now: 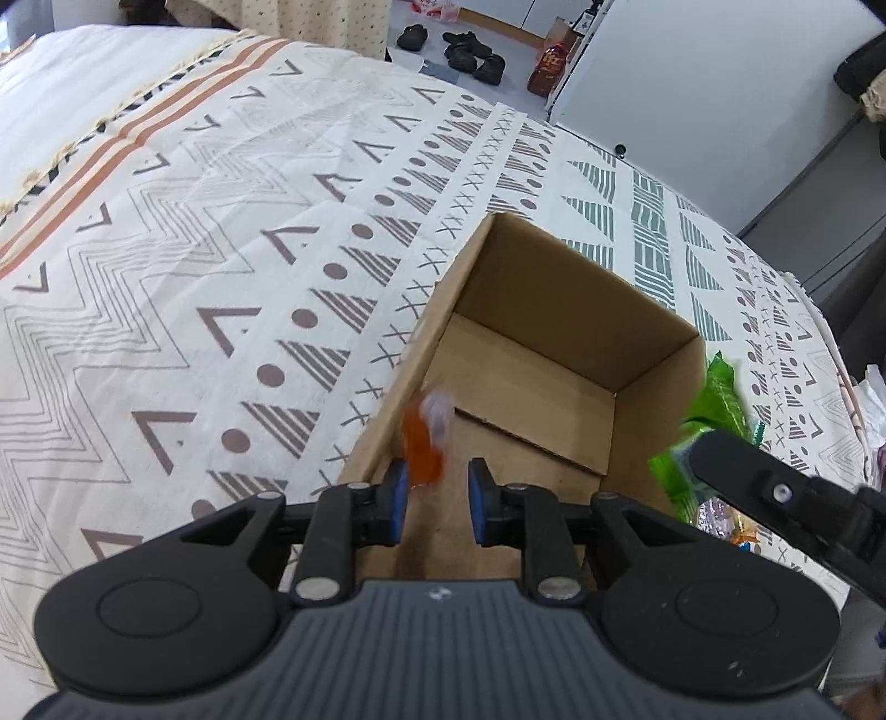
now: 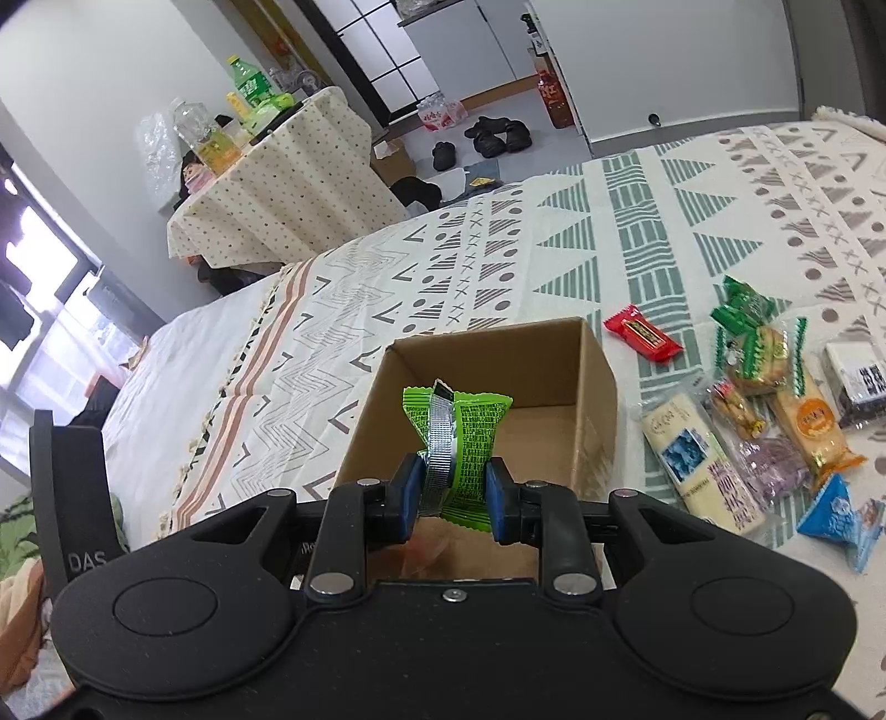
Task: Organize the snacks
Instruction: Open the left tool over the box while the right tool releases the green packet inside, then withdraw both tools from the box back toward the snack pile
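Observation:
An open cardboard box (image 1: 554,310) stands on the patterned bedspread; it also shows in the right wrist view (image 2: 595,360). My left gripper (image 1: 437,498) is open over the box's near corner. A blurred orange snack packet (image 1: 425,443) hangs free just ahead of its pads, inside the box. My right gripper (image 2: 451,493) is shut on a green snack packet (image 2: 470,437) and holds it above the box's near edge. That green packet (image 1: 709,410) and the right gripper's finger show at the box's right side in the left wrist view.
Several loose snack packets (image 2: 764,421) lie on the bedspread right of the box, among them a red bar (image 2: 642,332) and a blue triangular pack (image 2: 836,515). A table with bottles (image 2: 277,166) stands beyond the bed. Shoes (image 1: 470,52) lie on the floor.

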Motion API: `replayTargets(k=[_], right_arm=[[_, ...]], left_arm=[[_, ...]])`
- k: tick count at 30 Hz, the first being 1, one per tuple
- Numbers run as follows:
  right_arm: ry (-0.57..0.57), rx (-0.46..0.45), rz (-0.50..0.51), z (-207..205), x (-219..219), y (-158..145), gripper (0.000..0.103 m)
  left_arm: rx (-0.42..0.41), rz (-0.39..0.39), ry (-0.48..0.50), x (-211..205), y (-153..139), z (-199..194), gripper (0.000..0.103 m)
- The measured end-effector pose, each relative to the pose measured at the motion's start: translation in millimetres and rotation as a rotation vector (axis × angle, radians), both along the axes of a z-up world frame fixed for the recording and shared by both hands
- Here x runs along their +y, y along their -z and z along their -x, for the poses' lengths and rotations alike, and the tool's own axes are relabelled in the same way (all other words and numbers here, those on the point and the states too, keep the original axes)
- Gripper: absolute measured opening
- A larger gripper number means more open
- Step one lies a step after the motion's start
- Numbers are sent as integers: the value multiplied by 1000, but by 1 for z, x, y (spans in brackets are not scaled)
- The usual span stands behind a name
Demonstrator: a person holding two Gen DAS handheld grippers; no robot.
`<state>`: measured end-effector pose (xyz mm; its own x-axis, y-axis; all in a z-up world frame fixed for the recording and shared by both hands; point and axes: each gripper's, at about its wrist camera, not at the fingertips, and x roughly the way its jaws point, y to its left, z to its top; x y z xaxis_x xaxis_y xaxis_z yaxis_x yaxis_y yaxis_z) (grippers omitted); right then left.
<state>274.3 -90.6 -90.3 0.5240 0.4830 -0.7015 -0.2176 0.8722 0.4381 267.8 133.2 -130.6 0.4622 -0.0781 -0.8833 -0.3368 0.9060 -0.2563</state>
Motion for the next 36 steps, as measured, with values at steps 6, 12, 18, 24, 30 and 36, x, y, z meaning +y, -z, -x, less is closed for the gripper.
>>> replayTargets(k=[6,12,18,24,30,36], right_arm=[[-4,3,2,0,2,1,50],[18,11,6,11,-13,3,59],[34,17,12,25,-31,4,67],[38,-14,32,39,-45,0,84],[51,-49,57,48,-59,-5,97],[75,-103,85,57,-78,-10,103]], left_arm=[[43,-3,-40,7,7,9,23],[59,-27,-46,3,5,20,28],[64,-46,-46,-9,0,31,41],[27,-92,-26,-25,-17,38,70],[18,-102,-16,-43,-32,42,84],[-2,-109,-22,-57,-40,50,94]])
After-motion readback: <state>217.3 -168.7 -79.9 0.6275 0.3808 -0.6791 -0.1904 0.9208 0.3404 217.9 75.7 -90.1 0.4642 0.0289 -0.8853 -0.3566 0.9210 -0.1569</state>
